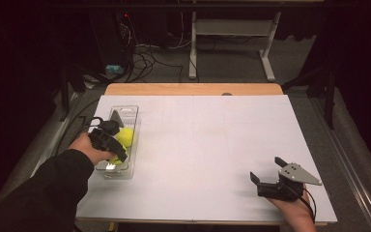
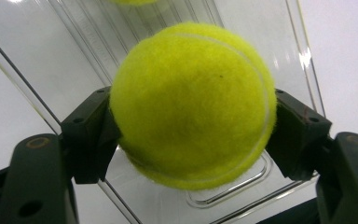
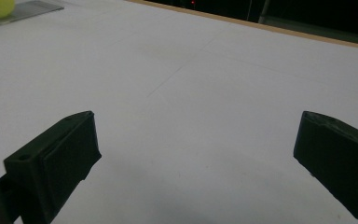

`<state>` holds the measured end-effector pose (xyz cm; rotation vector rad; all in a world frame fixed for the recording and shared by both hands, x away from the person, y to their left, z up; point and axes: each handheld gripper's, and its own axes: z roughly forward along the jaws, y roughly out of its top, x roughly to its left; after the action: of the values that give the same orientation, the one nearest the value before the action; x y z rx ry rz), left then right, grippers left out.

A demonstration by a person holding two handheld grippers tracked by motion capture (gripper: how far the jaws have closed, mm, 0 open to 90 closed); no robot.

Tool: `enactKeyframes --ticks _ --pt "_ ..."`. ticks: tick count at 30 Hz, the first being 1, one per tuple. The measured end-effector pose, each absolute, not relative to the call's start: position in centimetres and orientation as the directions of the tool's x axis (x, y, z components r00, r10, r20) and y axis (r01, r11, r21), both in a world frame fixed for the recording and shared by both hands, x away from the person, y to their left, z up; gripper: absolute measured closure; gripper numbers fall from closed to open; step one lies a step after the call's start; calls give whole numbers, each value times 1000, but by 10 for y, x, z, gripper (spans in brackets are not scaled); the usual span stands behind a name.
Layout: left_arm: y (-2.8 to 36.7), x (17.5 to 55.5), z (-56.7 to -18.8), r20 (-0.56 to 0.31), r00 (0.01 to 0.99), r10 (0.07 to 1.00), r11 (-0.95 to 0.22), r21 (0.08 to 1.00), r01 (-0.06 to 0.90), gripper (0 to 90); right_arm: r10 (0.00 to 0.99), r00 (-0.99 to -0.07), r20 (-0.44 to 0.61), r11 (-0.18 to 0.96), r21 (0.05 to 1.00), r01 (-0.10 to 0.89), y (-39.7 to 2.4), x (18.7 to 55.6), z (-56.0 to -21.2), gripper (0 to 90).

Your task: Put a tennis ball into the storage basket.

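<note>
White paper covers the table (image 1: 198, 145), with a strip of bare wood showing along its far edge. On the left side lies a clear plastic tray (image 1: 131, 112), long and narrow, its walls rising on both sides of the left gripper (image 1: 117, 145), which reaches into it from above. The tray's transparent rim and ridged floor show behind and below the ball in the left gripper view, so the walls hem in the tool on each flank.

Clamped between the two black jaws is a tennis ball (image 2: 193, 105), bright yellow-green, fuzzy, with a pale curved seam running down its right side and a tiny dark speck near the middle. Both pads press into its felt, one at each flank, and it sits over the near end of the tray.

A second yellow ball (image 1: 127, 135) lies in the tray just beyond the held one; in the left gripper view it is cut off by the top edge. From above, the hand and gripper body cover most of the gripped ball.

Well apart on the right, the right gripper (image 1: 266, 170) rests low over bare paper, jaws spread wide with nothing between them.
</note>
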<state>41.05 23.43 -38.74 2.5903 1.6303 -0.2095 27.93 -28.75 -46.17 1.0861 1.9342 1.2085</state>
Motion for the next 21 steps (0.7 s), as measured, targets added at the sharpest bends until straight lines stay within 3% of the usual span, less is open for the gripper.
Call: enactKeyframes --ticks 10,11,13,21 --pt "231 407 -379 -133 440 888 -443 8 896 258 873 -483 -69 251 913 322 -286 279 -461 0" --pt "230 407 -378 -130 448 885 -450 12 893 233 873 -483 -68 250 913 322 -286 279 -461 0" --pt "229 406 -374 -166 487 857 -492 15 871 5 873 -483 -69 251 913 321 -286 278 -461 0" --pt "226 405 -365 -112 502 857 -500 45 865 0 872 -484 -75 254 914 316 -285 278 -461 0"
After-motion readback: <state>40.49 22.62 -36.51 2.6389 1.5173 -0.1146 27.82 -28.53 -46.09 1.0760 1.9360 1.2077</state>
